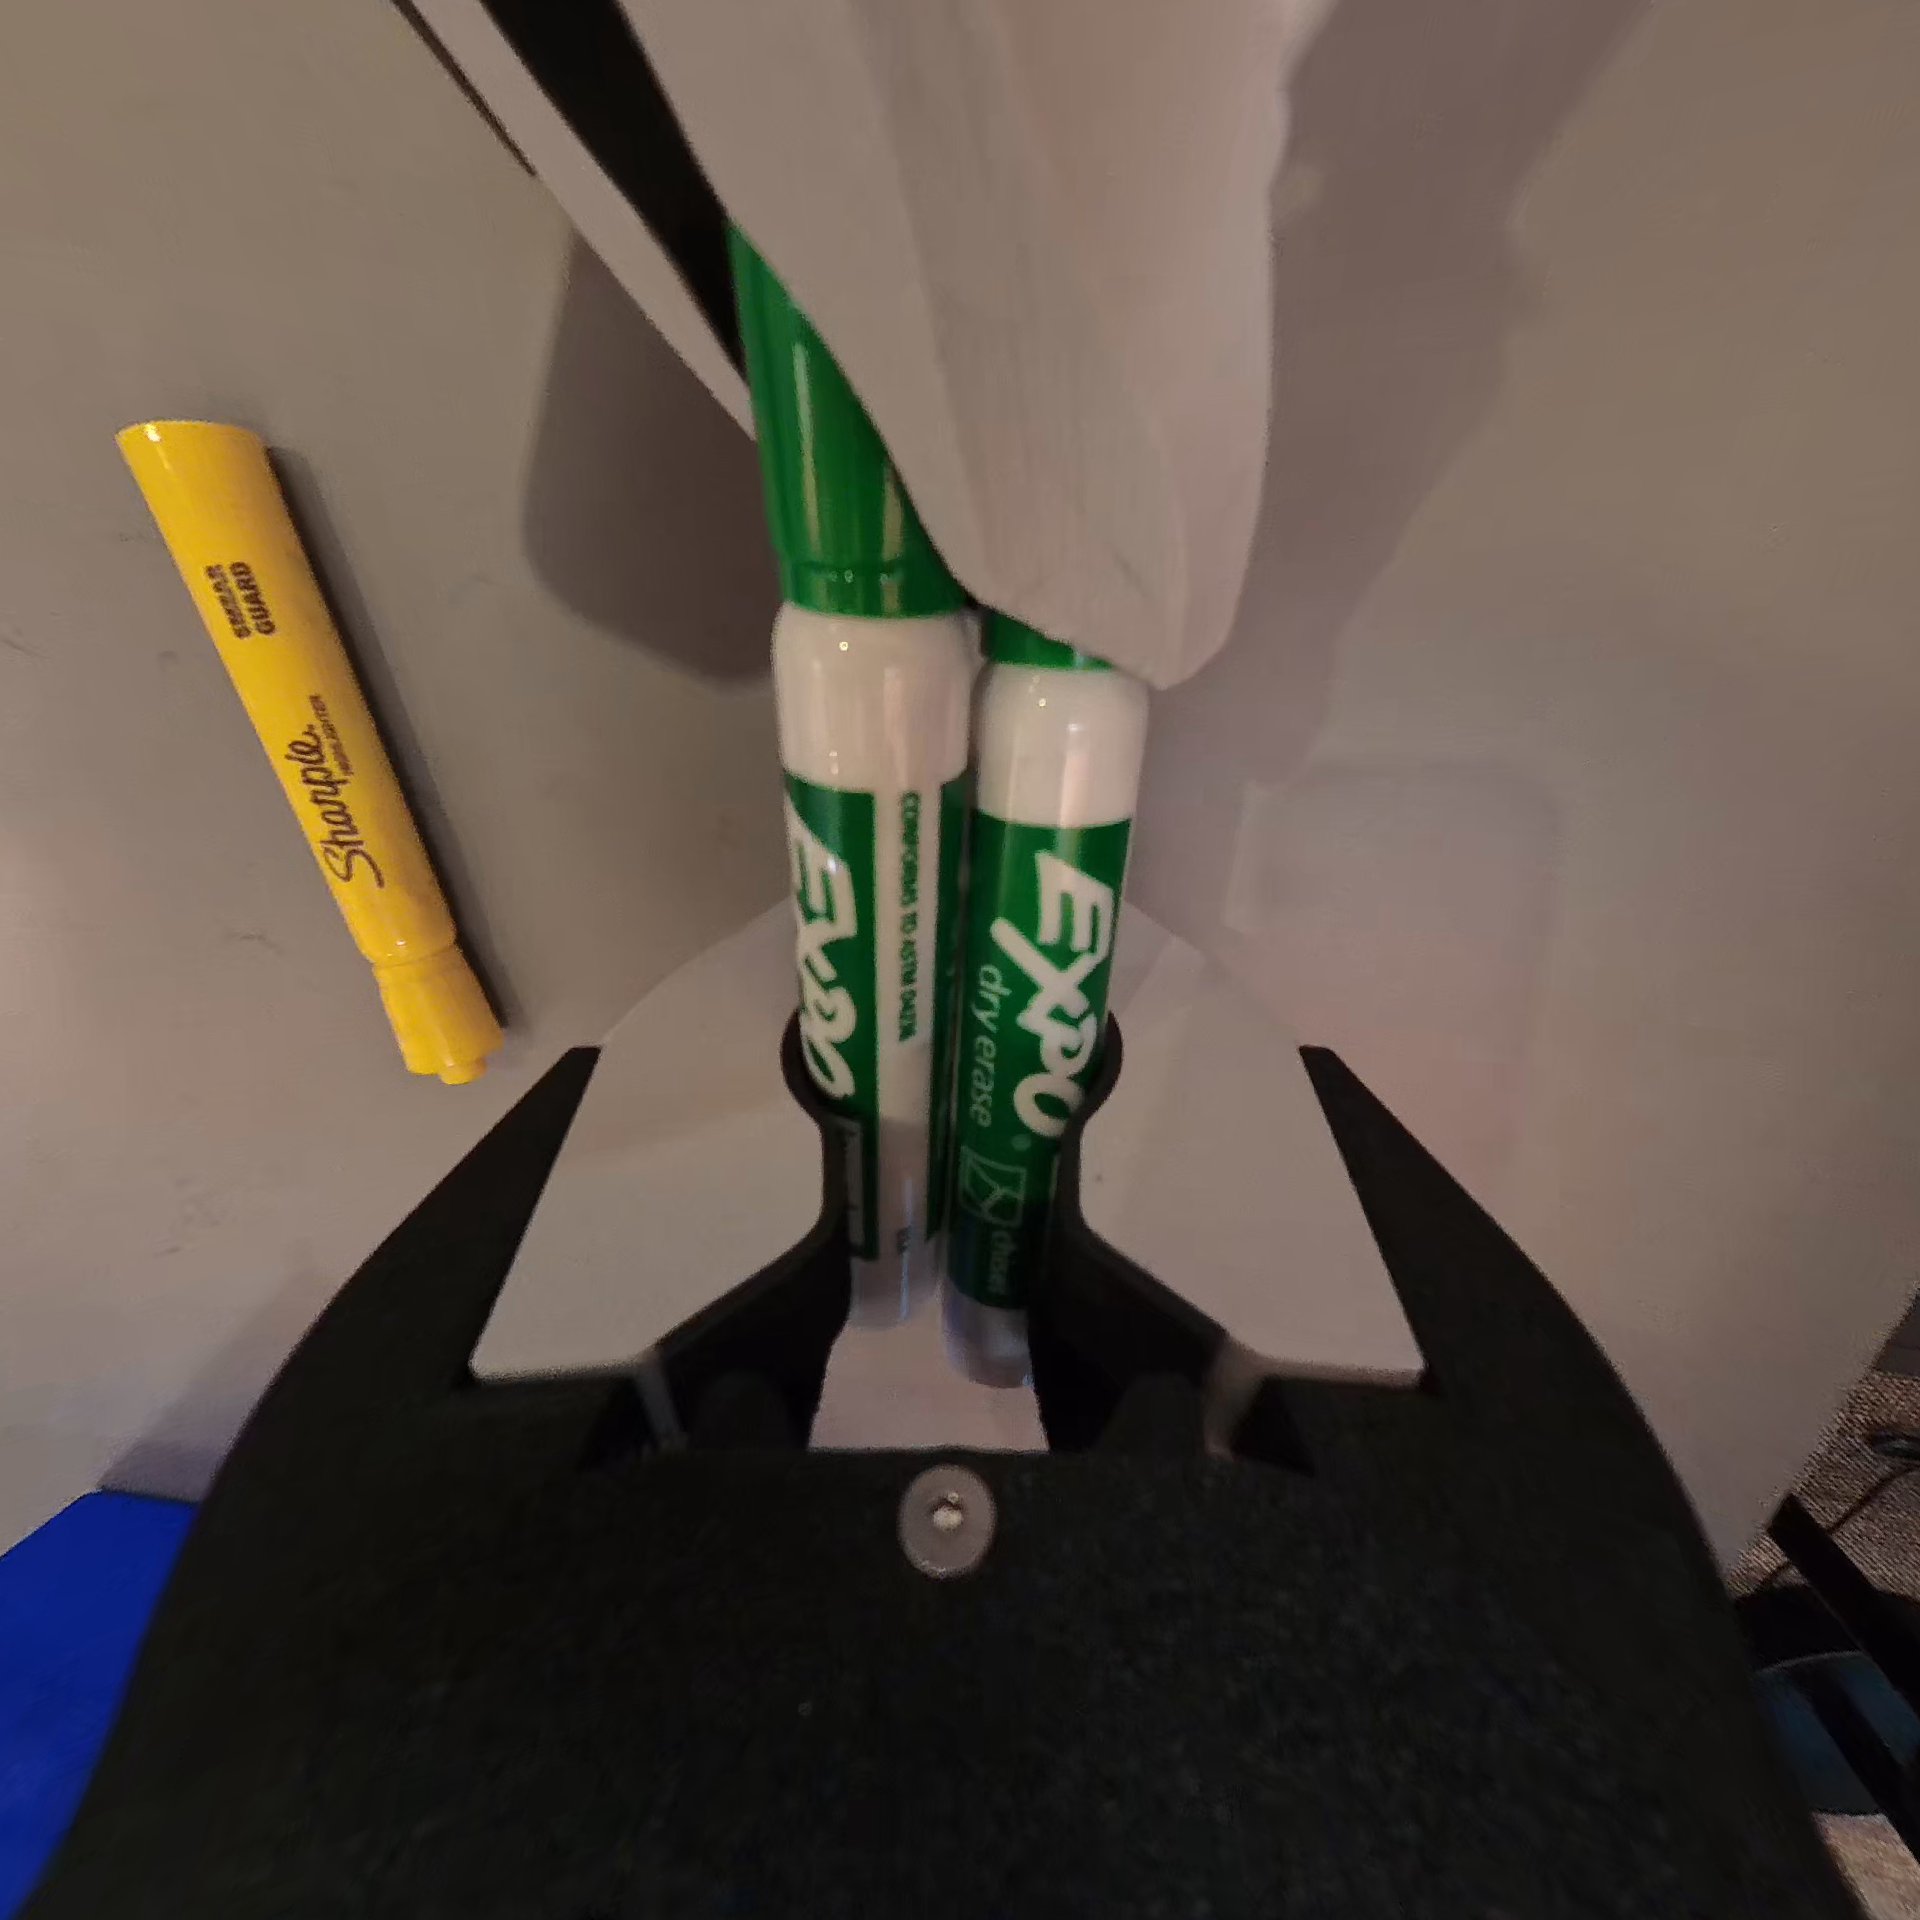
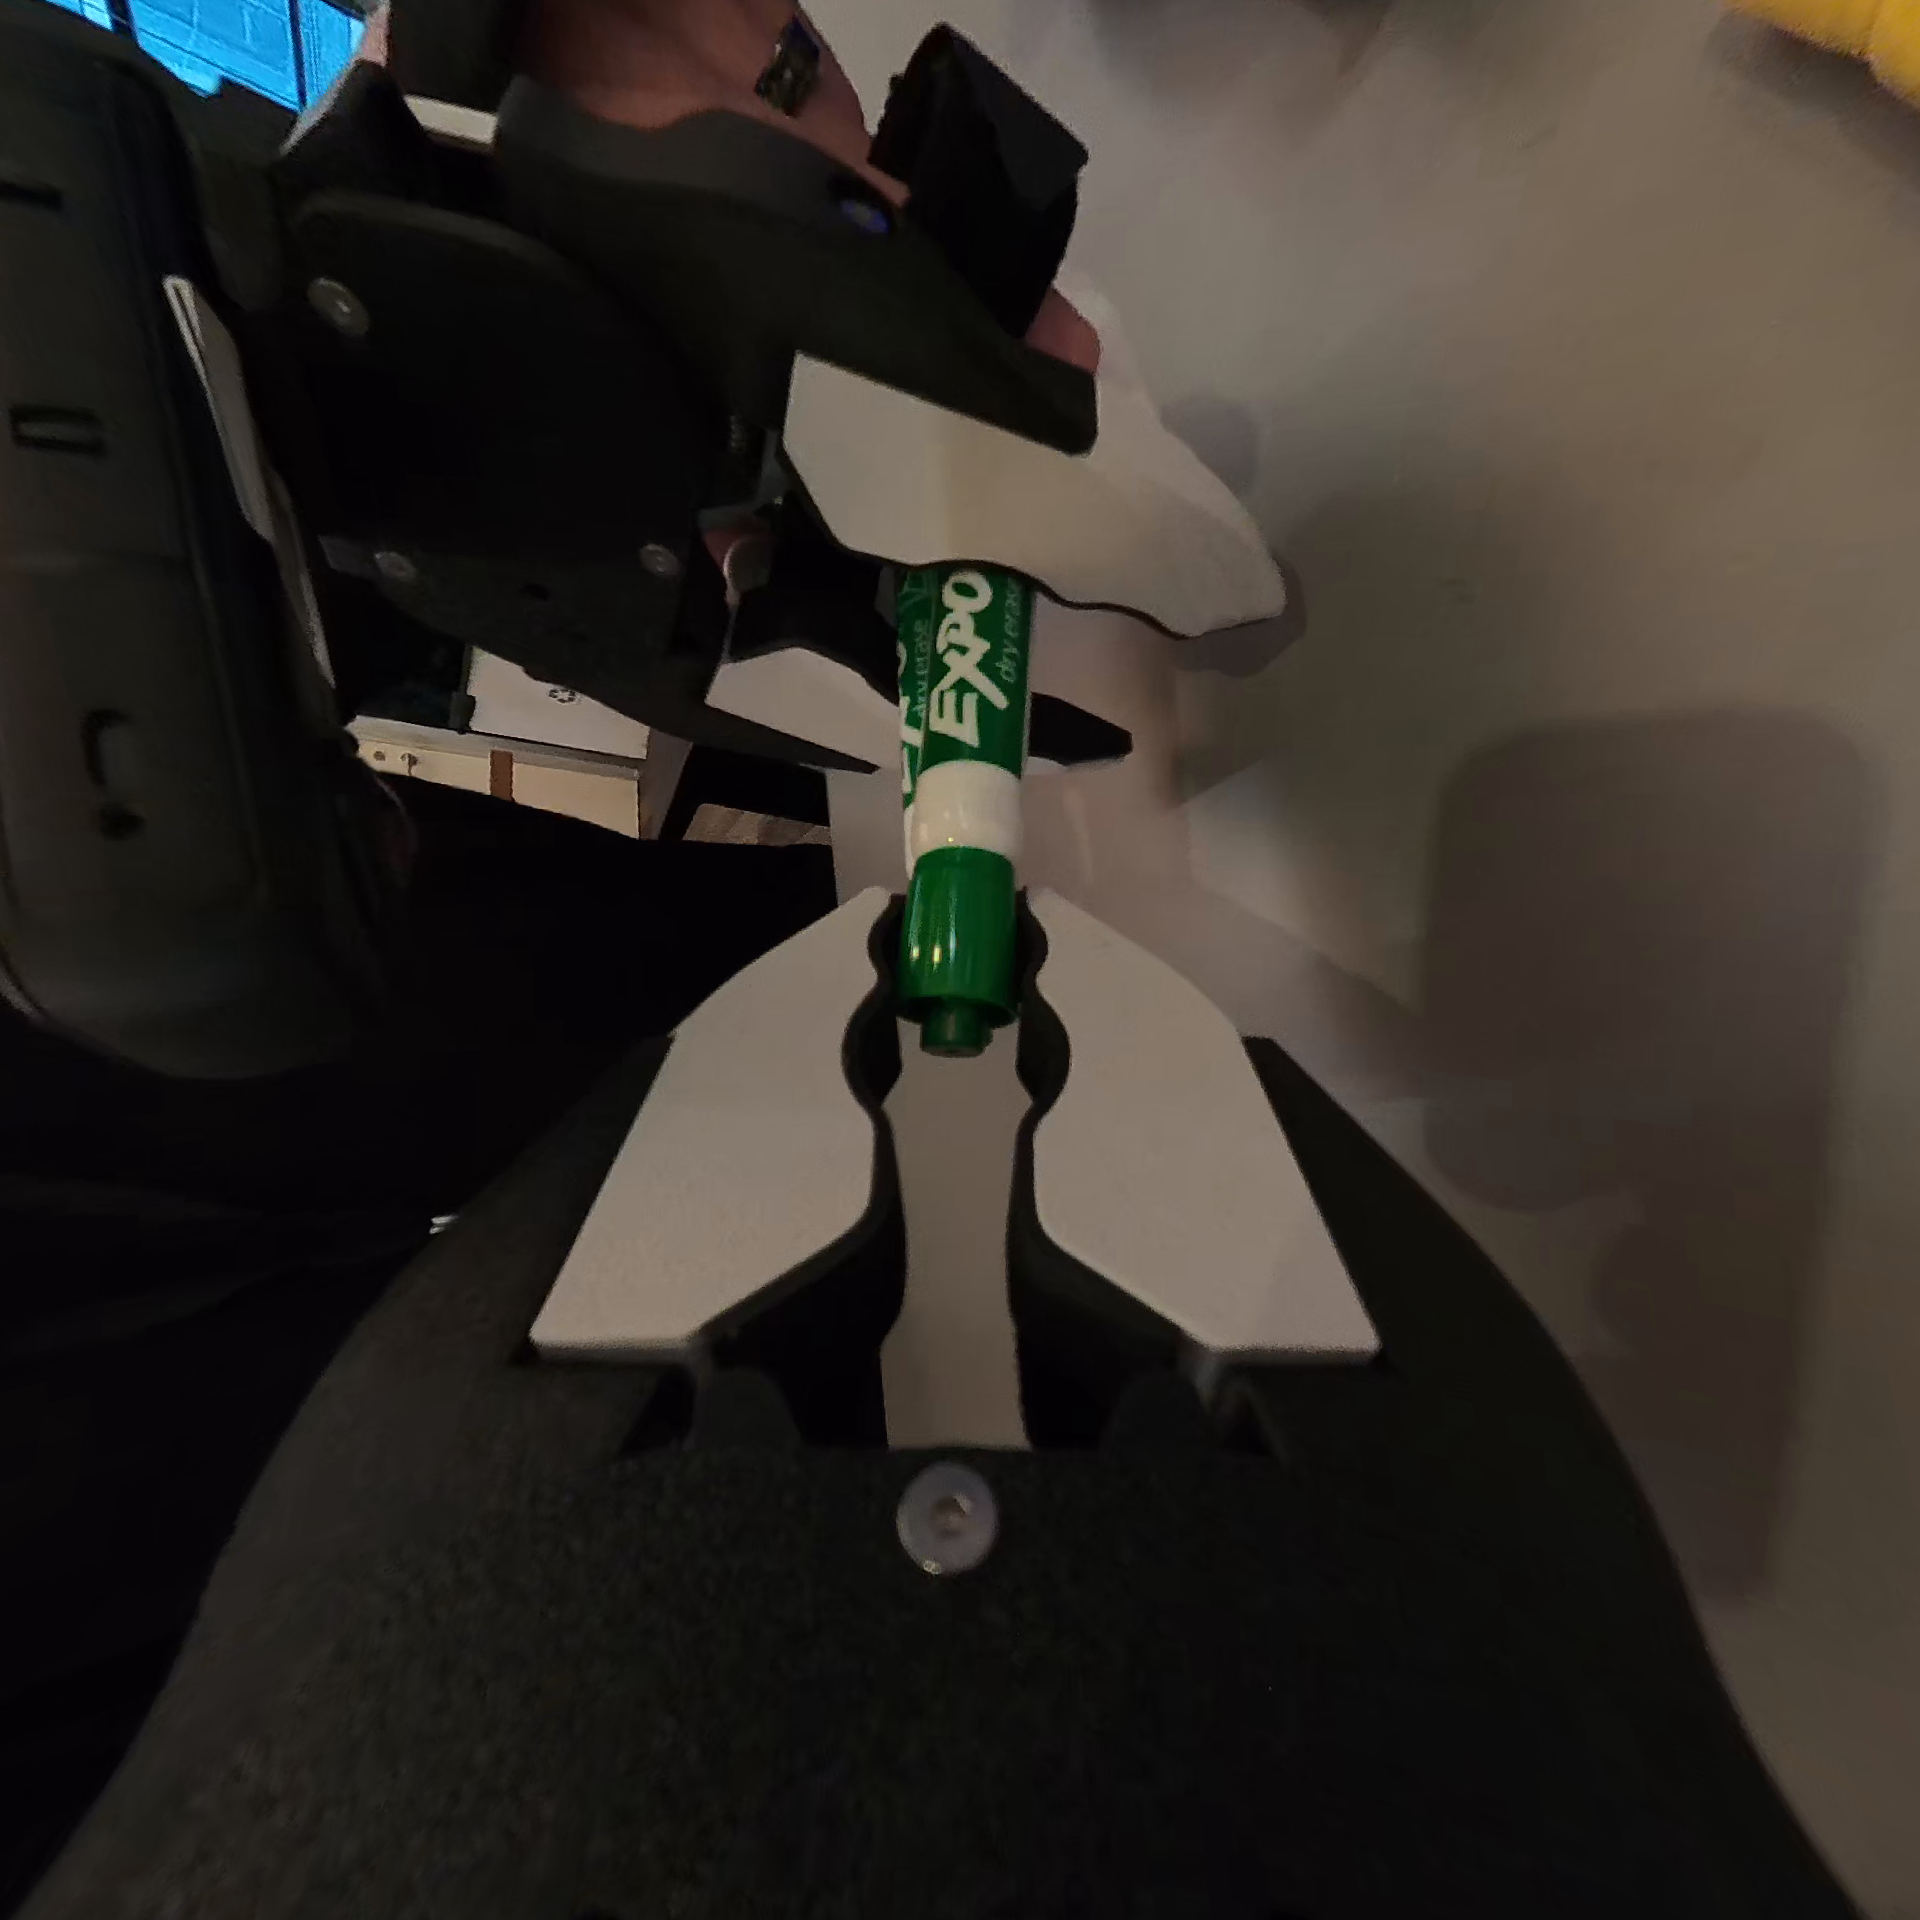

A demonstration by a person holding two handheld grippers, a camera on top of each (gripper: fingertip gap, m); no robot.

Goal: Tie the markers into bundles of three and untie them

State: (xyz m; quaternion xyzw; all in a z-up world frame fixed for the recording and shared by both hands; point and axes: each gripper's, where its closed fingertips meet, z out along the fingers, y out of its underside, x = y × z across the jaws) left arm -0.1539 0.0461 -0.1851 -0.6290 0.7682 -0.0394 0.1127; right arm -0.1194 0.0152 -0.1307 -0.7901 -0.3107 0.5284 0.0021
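Two green-and-white dry-erase markers (image 1: 873,831) (image 1: 1049,883) lie side by side between the fingers of my left gripper (image 1: 951,1039), which is shut on their barrels and holds them above the grey table (image 1: 312,260). Their green caps point away, partly hidden by the blurred white finger of my right gripper (image 1: 1018,364). In the right wrist view, my right gripper (image 2: 954,935) is closed around the green cap (image 2: 951,945) of the nearer marker. The left gripper (image 2: 935,488) faces it and holds the barrels. A yellow highlighter (image 1: 312,748) lies loose on the table to the left.
A person's hand (image 2: 707,73) holds the left gripper. A dark office chair (image 2: 104,520) stands beyond the table edge at left. A blue thing (image 1: 73,1558) shows at the lower left. The yellow highlighter shows as a blur at the top right (image 2: 1829,42). My right fingertips sit around 7 cm from my left ones.
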